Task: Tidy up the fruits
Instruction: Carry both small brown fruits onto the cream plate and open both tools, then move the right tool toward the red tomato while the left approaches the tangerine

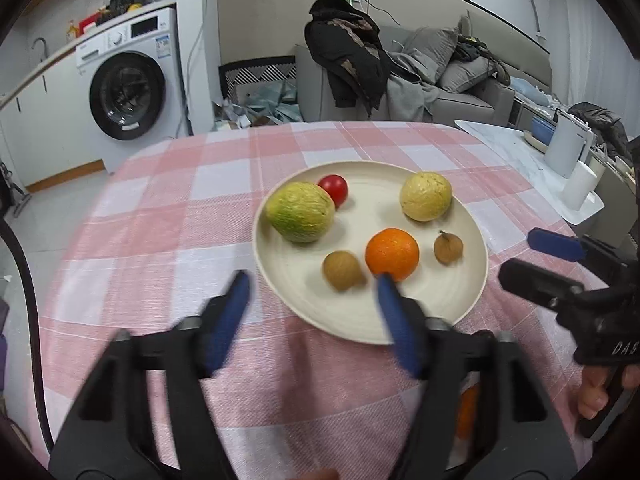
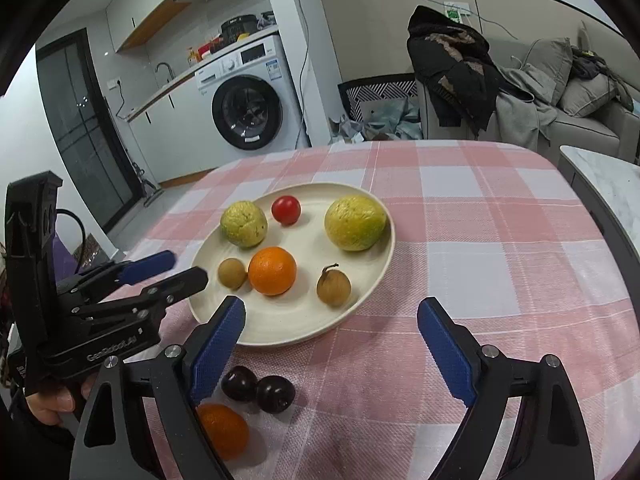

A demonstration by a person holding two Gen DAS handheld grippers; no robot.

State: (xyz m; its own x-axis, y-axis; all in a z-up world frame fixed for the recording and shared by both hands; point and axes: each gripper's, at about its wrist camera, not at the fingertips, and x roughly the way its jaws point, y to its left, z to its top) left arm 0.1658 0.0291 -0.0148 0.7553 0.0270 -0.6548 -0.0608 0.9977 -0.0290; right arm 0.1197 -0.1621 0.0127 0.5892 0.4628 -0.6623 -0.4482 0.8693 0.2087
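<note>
A cream plate (image 1: 472, 236) (image 2: 296, 324) on the pink checked cloth holds two yellow-green fruits (image 1: 301, 212) (image 2: 355, 222), a red tomato (image 1: 334, 189) (image 2: 286, 209), an orange (image 1: 392, 254) (image 2: 272, 271) and two small brown fruits (image 1: 342, 271) (image 2: 333, 285). Off the plate, near the table's front edge, lie two dark plums (image 2: 258, 388) and a second orange (image 2: 226, 426). My left gripper (image 1: 314, 292) (image 2: 172, 266) is open and empty at the plate's near-left rim. My right gripper (image 2: 332, 316) (image 1: 540, 256) is open and empty at the plate's near-right rim.
A white side table (image 1: 520, 160) with white containers stands to the right. A grey sofa (image 2: 580, 120) with clothes and a washing machine (image 2: 248, 108) lie beyond the table's far edge.
</note>
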